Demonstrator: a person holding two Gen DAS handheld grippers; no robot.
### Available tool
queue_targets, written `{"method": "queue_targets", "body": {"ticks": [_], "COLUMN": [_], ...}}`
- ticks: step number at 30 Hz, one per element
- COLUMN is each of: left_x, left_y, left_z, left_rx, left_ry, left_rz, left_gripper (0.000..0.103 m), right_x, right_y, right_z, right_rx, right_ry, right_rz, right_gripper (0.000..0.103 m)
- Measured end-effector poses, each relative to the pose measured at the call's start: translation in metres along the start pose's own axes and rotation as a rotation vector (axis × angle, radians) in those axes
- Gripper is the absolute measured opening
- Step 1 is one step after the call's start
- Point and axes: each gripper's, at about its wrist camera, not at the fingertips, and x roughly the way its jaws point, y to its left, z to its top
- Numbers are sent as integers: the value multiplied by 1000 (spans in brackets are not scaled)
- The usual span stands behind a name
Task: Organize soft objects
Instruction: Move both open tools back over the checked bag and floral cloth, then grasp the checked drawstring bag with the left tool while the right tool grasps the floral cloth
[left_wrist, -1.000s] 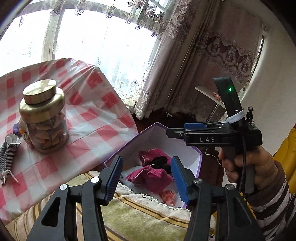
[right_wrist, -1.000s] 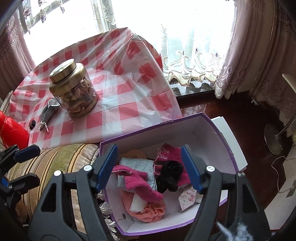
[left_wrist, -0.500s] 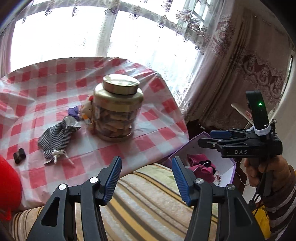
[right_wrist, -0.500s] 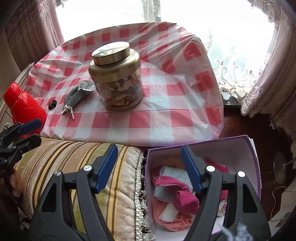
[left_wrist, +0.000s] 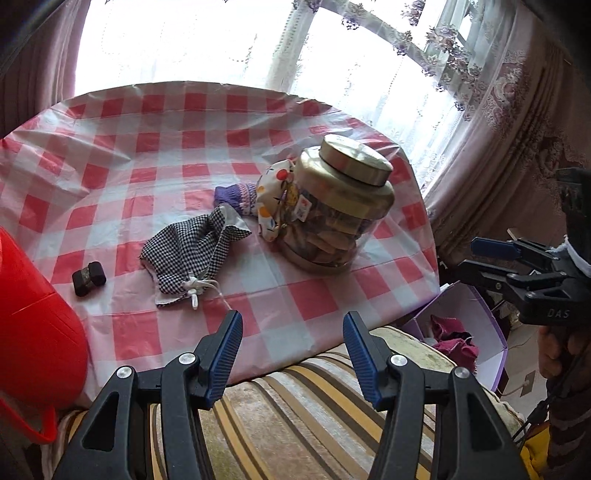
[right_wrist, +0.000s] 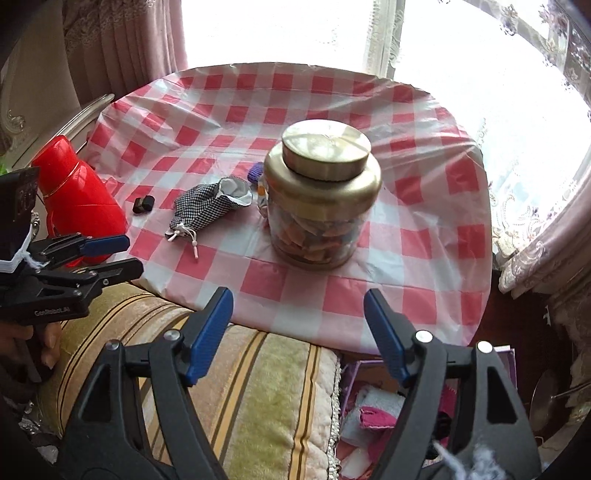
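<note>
Checked pouch (left_wrist: 195, 251) lies flat on the worktop (left_wrist: 110, 155) under a red-and-white cloth, its drawstring end toward 6 o'clock, its open mouth toward 1 o'clock; just beyond the mouth sit a purple knitted piece (left_wrist: 231, 195) and a floral pouch (left_wrist: 273, 199), the latter touching the gold-lidded jar (left_wrist: 340, 210) at 3 o'clock of them; a small dark block (left_wrist: 88, 273) rests at 9 o'clock of the checked pouch, apart from it; a red flask (right_wrist: 77, 195) stands at the worktop's 9 o'clock edge. Left gripper (left_wrist: 291, 354) hangs over the striped cushion (left_wrist: 295, 417) with jaws apart and nothing between them, having just been opening; right gripper (right_wrist: 297, 332) likewise has its jaws apart and empty. Purple box (left_wrist: 484, 332) with pink cloths (left_wrist: 454, 339) sits off the worktop at 4 o'clock.
</note>
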Motion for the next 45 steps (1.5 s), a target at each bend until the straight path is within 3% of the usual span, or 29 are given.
{"method": "queue_targets", "body": {"ticks": [4,16,22,26,32,35,37,39,40,42,45], "left_x": [13,73,105,121,139,147,151,153,155,158,154], "left_y": [21,64,75,81,84,87,88,90,91,93,91], "left_z": [7,29,37,41,47,48,47,47,47,46,45], "left_rx": [-45,-68,-54,-51,-17,-3,1,4,5,3,9], "left_ry": [37,163,203,216,201,192,193,191,192,194,171], "left_rz": [36,189,243,271,324,342,352,353,348,334,315], "left_gripper": [68,70,71,71,71,70,66,50,47,24,14], "right_x": [1,24,68,109,168,191,204,217,223,235,251], "right_y": [17,52,56,60,66,68,70,71,72,73,73], "right_z": [22,105,150,175,202,209,213,215,214,214,211], "right_rx": [-71,-286,-316,-342,-345,-347,-343,-343,-349,-360,-375], "right_ry": [-20,4,131,234,407,453,487,517,533,565,609], "right_rz": [-20,-48,-36,-82,-104,-135,-144,-156,-167,-186,-214], "right_gripper": [78,85,87,87,87,87,87,87,87,87,87]}}
